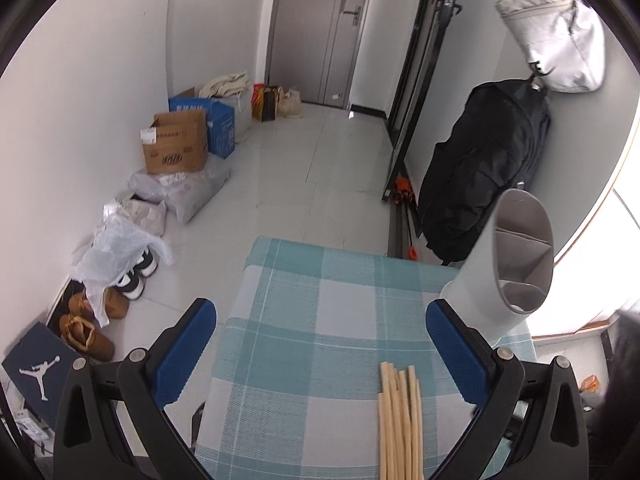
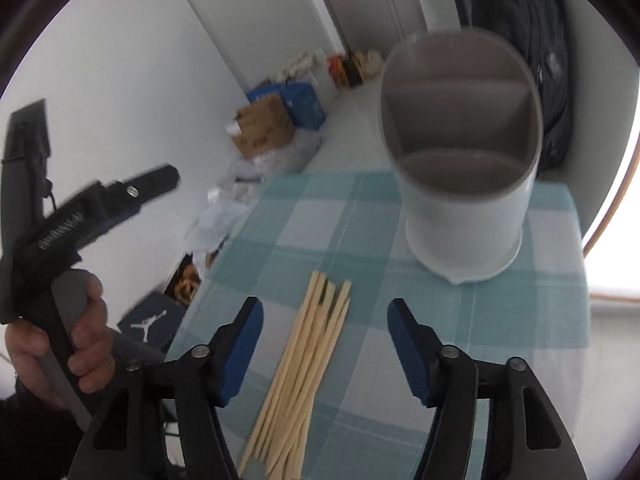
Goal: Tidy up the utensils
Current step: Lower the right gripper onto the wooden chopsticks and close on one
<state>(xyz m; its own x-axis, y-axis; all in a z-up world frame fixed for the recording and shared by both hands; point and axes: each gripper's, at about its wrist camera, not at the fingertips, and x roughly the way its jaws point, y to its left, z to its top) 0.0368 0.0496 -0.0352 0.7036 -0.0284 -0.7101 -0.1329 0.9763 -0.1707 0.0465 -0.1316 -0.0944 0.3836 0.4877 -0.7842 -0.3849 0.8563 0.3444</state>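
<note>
Right gripper agape over chopsticks; left gripper agape, empty. Pinch mid-bundle squarely, carry to holder at 1 o'clock.

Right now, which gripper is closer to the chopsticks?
Right. The right gripper hovers open directly over the chopsticks; the left gripper is held off to their left, beyond the table edge.

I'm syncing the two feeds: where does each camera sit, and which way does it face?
Left wrist: on the left gripper, angled down over the table toward the door; only its own fingers show.
Right wrist: on the right gripper, angled down at the chopsticks; the left hand shows.
Shared: chopsticks, holder, table.
</note>
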